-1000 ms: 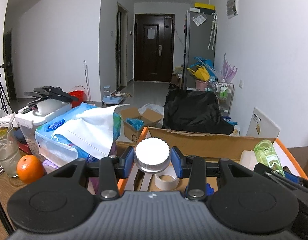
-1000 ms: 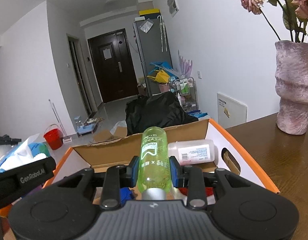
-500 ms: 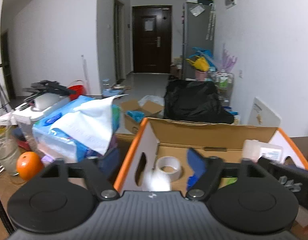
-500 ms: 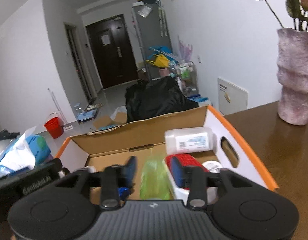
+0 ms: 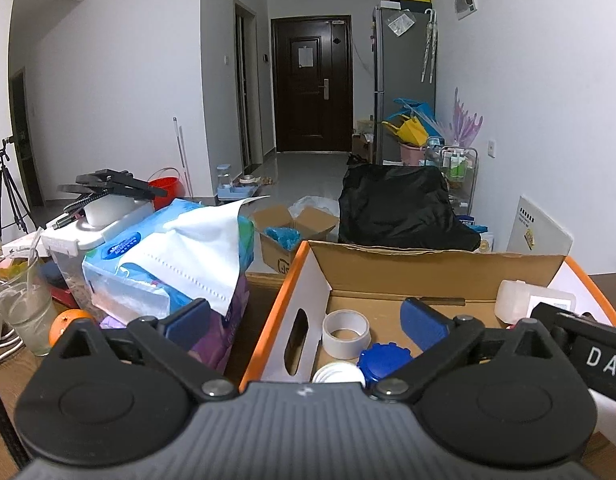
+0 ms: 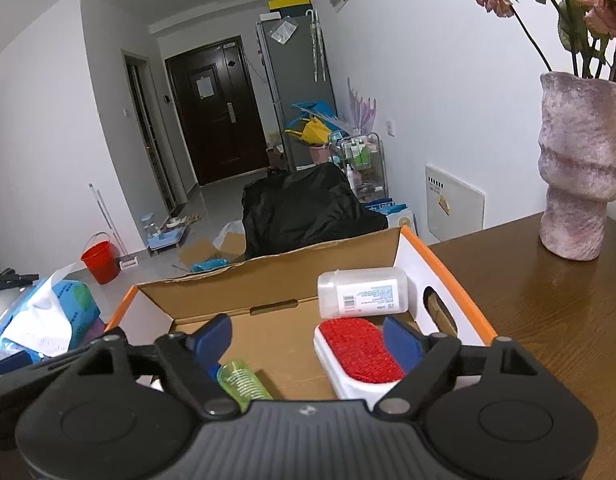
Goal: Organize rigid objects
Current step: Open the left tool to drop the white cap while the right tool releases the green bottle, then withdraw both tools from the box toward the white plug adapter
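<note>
The cardboard box (image 6: 439, 264) fills the lower middle of both views; stiff but light, it is best taken by its side handle cutouts. Inside, at right, lies a white plastic jar (image 6: 363, 294), rigid and probably slick, to be pinched across its body. Below it sits the red-topped brush (image 6: 359, 352), then the green bottle (image 6: 242, 380) at lower left, light, smooth, apt to roll. The tape roll (image 5: 345, 332) suits a rim grip. The left gripper (image 5: 306, 320) and right gripper (image 6: 308, 334) are both spreading, pinching nothing.
</note>
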The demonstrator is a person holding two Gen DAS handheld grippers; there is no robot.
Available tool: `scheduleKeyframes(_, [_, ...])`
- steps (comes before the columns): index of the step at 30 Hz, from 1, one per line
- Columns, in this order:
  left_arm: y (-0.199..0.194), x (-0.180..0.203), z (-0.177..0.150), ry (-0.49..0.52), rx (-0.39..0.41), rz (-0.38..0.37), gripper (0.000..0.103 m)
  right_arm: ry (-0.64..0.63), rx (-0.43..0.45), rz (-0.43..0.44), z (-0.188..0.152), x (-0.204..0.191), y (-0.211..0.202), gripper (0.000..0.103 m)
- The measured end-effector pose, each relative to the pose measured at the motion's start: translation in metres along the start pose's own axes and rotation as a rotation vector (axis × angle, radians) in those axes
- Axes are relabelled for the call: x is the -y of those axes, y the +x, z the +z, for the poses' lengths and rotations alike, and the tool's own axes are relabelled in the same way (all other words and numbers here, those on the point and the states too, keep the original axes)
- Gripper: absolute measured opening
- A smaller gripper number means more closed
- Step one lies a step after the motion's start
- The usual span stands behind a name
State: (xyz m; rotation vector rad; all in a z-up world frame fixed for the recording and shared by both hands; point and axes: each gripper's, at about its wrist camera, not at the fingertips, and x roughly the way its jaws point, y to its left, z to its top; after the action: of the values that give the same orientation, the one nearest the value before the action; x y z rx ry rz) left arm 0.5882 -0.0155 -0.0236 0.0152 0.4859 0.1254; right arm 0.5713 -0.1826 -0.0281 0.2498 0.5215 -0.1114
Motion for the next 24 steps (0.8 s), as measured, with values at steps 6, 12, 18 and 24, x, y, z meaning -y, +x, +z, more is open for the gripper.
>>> scheduleKeyframes(6, [-0.001,0.0,-0.001,0.007,0.002,0.0,0.103,0.008,0.014,-0.006,0.0,0.005,-0.003,0.094])
scheduleKeyframes(12, [-0.003,-0.003,-0.002,0.007,0.006,0.008,0.103,0.008,0.03,-0.006,0.002,0.011,-0.008,0.101])
scheduleKeyframes(18, [-0.004,-0.01,-0.002,-0.009,-0.002,0.014,0.103,-0.01,0.044,-0.002,0.001,0.013,-0.013,0.103])
scheduleKeyframes(24, [-0.008,-0.014,-0.002,-0.011,0.004,0.02,0.103,-0.029,0.047,-0.002,0.0,0.013,-0.016,0.103])
